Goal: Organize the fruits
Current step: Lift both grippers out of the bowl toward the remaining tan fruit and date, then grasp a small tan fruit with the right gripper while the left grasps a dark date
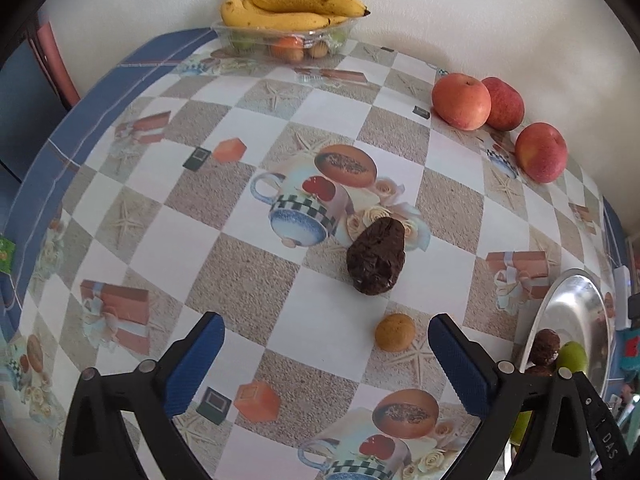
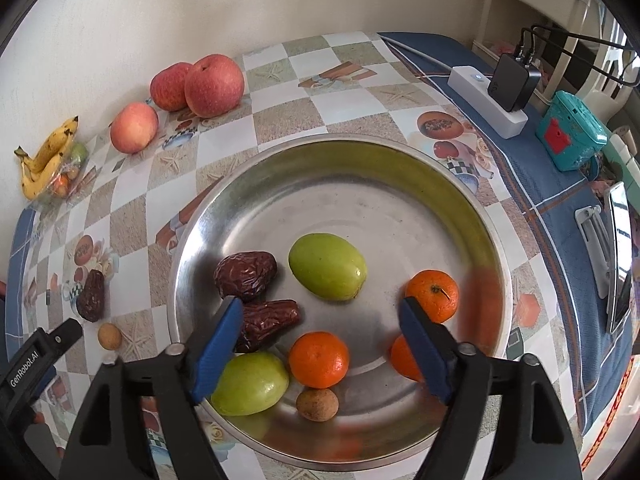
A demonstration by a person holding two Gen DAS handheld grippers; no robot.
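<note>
The left gripper (image 1: 326, 354), jaws spread and empty, is hovering near the small brown longan (image 1: 395, 331) and should be centring over it; right gripper (image 2: 320, 334) is gaping above the steel plate (image 2: 460, 184).

Three apples (image 2: 214, 85), three dates (image 2: 245, 273), perhaps three tangerines (image 2: 319, 359)

soft, even daylight fills both views. the metal tray (image 2: 472, 200) shows a yellow-green sheen along its upper rim and a dark shadow at its left. fisheye bending curves the tablecloth (image 1: 256, 128) strongly toward the frame edges, and black vignette fills the corners. the wall (image 1: 460, 8) at the top is washed pale; detail stays fairly sharp at centre.
</note>
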